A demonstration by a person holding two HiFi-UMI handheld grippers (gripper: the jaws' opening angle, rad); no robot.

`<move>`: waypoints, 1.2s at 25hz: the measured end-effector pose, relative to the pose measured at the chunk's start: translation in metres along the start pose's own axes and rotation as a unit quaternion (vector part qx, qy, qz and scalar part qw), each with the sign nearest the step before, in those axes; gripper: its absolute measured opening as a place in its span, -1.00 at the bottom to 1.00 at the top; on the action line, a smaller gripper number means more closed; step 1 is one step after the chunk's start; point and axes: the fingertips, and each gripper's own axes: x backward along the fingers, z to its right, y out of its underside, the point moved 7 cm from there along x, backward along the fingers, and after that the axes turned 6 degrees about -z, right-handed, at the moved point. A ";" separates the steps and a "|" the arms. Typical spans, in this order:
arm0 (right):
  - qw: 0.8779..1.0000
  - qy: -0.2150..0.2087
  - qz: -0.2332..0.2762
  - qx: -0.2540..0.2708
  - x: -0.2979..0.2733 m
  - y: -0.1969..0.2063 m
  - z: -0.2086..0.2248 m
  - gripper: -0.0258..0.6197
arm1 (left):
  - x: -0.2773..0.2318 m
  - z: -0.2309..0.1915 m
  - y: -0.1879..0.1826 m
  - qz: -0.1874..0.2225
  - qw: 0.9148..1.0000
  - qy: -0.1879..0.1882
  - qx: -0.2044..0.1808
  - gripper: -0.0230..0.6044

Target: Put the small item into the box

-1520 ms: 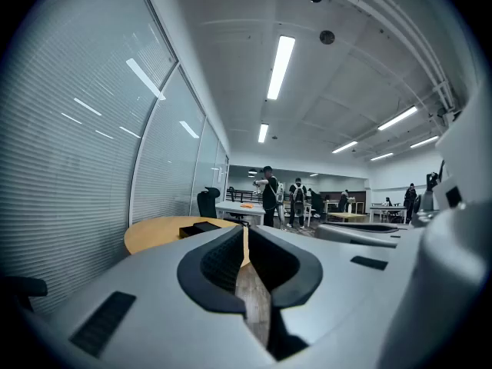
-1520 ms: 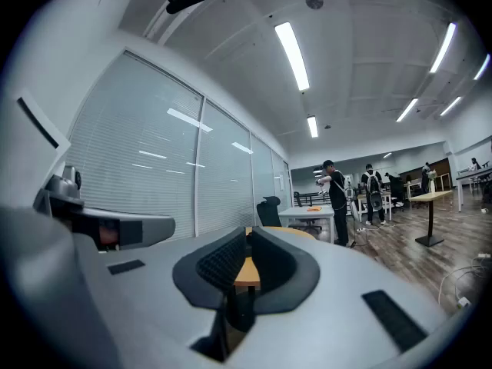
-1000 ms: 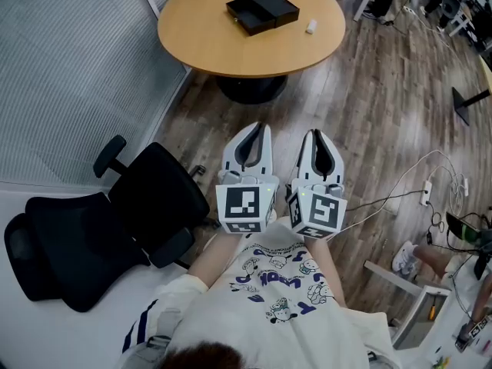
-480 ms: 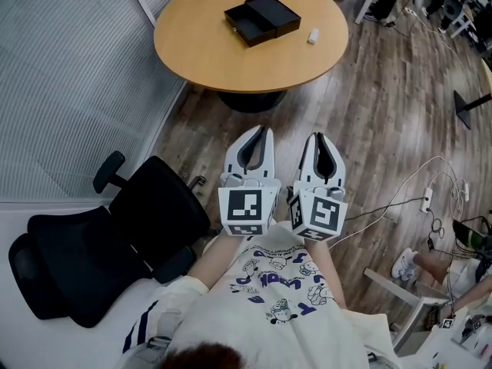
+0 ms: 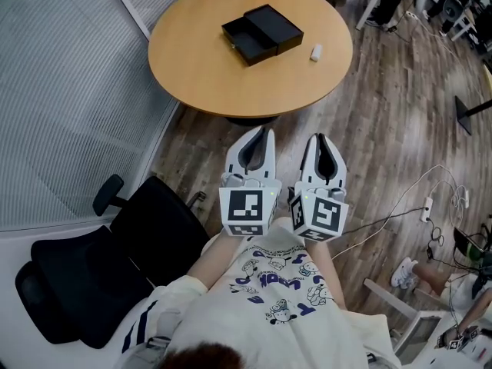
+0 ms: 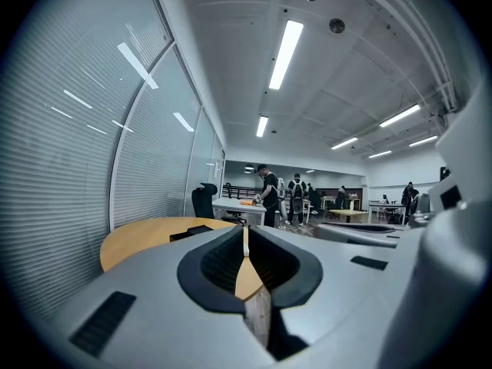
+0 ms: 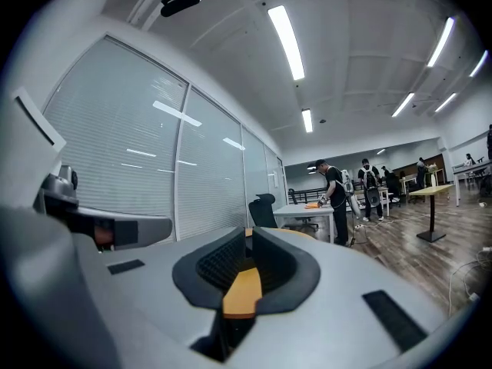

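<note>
Small white item (image 5: pixel 315 51) lies on the round wooden desk (image 5: pixel 200 68), just right of the black box (image 5: pixel 261 32), which is open, and apart from it. Both sit at the desk's far side. Nearer, over the wood floor (image 5: pixel 384 129), the left claw (image 5: pixel 265 131) and right claw (image 5: pixel 319 137) are side by side, each with its jaws together and empty. Black-and-white square markers top both. Purple lettering on the person's shirt (image 5: pixel 277 290) is too small to read. A black office chair (image 5: pixel 146 221) stands left.

round table (image 5: pixel 215 79) with the box (image 5: pixel 261 33) and small item (image 5: pixel 315 51) closer now, office chair (image 5: pixel 131 260) slid further down-left
</note>
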 end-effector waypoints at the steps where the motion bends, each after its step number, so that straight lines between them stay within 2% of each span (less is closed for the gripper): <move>1: 1.000 0.002 0.000 -0.001 -0.006 -0.001 0.000 -0.78 | -0.005 -0.003 -0.001 -0.001 1.000 0.002 -0.001 -0.83; 14: 0.999 0.015 -0.026 -0.013 -0.062 0.001 0.005 -0.78 | -0.063 -0.031 -0.002 -0.025 1.000 0.014 0.011 -0.83; 30: 0.999 -0.002 -0.041 -0.028 -0.170 -0.011 0.065 -0.78 | -0.178 -0.030 -0.016 -0.040 0.999 -0.003 0.017 -0.82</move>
